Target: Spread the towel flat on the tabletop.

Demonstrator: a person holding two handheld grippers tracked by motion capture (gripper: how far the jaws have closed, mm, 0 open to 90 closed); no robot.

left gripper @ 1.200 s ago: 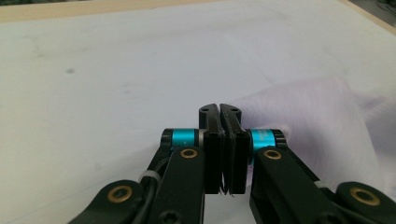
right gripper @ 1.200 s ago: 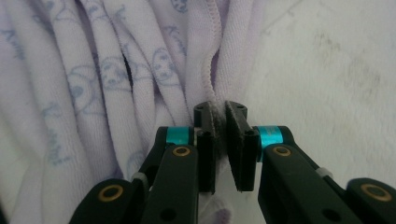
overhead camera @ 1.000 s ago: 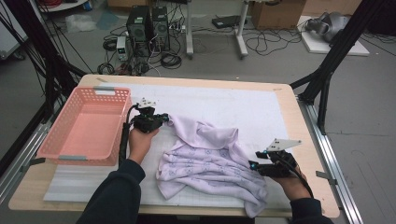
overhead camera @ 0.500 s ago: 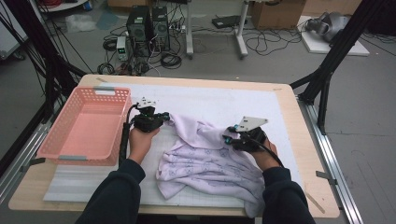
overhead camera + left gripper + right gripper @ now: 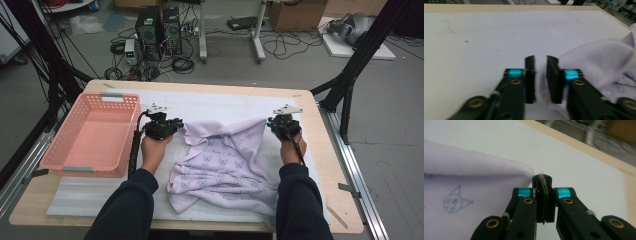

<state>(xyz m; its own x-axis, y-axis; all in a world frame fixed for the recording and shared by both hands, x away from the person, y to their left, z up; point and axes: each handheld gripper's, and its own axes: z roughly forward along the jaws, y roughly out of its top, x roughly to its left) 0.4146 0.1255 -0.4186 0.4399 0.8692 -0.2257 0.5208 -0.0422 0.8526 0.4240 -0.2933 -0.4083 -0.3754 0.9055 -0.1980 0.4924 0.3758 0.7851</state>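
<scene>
A lavender cloth (image 5: 225, 160) with small printed figures lies rumpled on the white mat (image 5: 215, 102). My left gripper (image 5: 179, 125) sits at the cloth's far left corner. Its jaws have just been opening and now stand apart in the left gripper view (image 5: 540, 60). The cloth (image 5: 599, 62) lies against the outside of the right jaw, and the pads press on nothing. My right gripper (image 5: 272, 122) is at the cloth's far right corner, shut on it. In the right gripper view (image 5: 543, 180) a thin fabric edge shows between the pads, and the cloth (image 5: 461, 182) spreads to the left.
A pink plastic basket (image 5: 65, 165) stands on the table's left side, close to my left hand. Bare mat runs along the far side, beyond both grippers. The wooden table edge (image 5: 330, 165) lies just right of my right forearm.
My right gripper has travelled from the cloth's near right part to the far right, drawing a corner out and spreading the cloth. The left hand has stayed put.
</scene>
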